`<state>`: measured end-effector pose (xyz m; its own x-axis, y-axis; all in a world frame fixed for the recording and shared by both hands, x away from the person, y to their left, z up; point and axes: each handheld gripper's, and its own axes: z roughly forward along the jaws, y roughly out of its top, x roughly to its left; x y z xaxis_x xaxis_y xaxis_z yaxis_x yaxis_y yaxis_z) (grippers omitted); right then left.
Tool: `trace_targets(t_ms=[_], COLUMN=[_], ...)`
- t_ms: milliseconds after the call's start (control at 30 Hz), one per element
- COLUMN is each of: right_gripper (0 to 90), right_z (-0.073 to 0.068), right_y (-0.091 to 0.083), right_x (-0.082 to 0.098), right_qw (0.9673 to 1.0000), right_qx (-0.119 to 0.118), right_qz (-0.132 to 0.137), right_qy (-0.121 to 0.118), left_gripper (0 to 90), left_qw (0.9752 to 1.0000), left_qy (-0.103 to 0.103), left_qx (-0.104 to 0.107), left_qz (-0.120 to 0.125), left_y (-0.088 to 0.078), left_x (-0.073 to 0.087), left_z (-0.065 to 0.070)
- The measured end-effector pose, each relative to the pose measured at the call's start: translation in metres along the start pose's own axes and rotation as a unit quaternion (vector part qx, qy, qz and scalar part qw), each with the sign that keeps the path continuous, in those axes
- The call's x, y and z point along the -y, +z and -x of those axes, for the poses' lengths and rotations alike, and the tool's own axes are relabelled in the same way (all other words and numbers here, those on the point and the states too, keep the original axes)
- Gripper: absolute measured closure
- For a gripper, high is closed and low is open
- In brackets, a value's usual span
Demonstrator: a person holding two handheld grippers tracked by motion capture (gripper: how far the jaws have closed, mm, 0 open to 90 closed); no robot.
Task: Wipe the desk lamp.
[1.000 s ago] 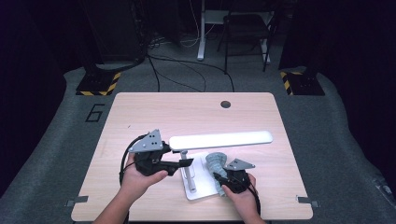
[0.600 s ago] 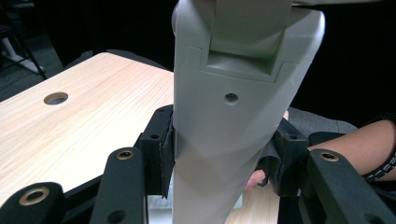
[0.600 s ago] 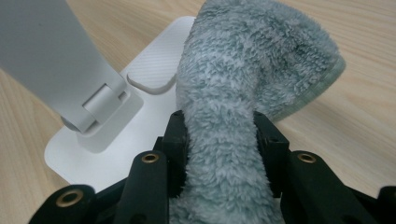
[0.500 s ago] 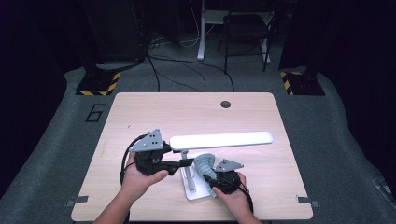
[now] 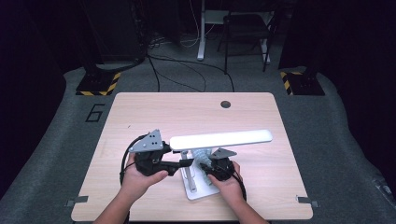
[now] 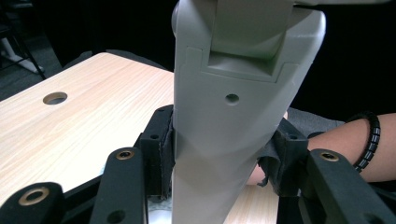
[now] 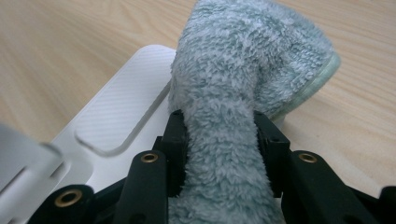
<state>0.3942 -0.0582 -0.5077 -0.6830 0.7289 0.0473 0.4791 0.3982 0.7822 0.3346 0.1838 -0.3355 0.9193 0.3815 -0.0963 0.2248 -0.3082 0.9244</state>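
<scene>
In the high view the room is dim and its edges sink to black, while the worktop [image 5: 140,116] stands evenly lit from overhead. The lit lamp head [image 5: 222,139] glares white, bleached of detail, and casts only a soft shadow onto the worktop beneath it. The picture is soft and grainy. In the left tool view the lamp post [image 6: 233,116] is close and slightly blurred against black. In the right tool view the cloth [image 7: 233,93] is bright and sharp; the lamp base [image 7: 116,126] beside it blurs toward the corner.
</scene>
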Motion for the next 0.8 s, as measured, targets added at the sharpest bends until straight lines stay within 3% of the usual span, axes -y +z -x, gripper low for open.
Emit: trace_targets(t_ms=[33,167,300,333,367,533,800], right_gripper=[62.3,61.1,61.9,62.1,62.5,62.9,63.1], right_z=[-0.001,-0.004,0.004,0.004,0.004,0.002,-0.005], right_y=[0.002,0.01,0.015,0.014,0.012,0.007,-0.008], right_x=[-0.004,-0.013,-0.012,-0.011,-0.01,-0.005,0.008], right_qw=[1.0,1.0,0.9998,0.9996,0.9999,1.0,1.0], right_qx=[0.003,0.001,-0.012,-0.014,-0.011,-0.002,-0.006], right_qz=[-0.004,-0.006,0.002,0.002,-0.001,0.0,-0.001], right_qy=[0.007,-0.001,0.017,0.023,0.01,0.007,0.007], left_gripper=[51.2,51.2,51.2,51.2,51.3,51.2,52.6], left_qw=[1.0,1.0,1.0,1.0,1.0,1.0,0.9995], left_qy=[0.0,-0.001,0.0,0.002,0.003,0.0,0.003], left_qx=[0.0,0.002,0.002,0.001,0.0,-0.003,-0.033], left_qz=[0.001,0.004,0.003,0.001,0.0,0.006,0.001], left_y=[0.001,0.0,-0.002,-0.003,-0.004,-0.007,-0.019], left_x=[0.0,0.001,0.002,0.001,0.001,0.004,0.006], left_z=[0.0,-0.001,-0.001,-0.001,-0.002,-0.003,-0.005])
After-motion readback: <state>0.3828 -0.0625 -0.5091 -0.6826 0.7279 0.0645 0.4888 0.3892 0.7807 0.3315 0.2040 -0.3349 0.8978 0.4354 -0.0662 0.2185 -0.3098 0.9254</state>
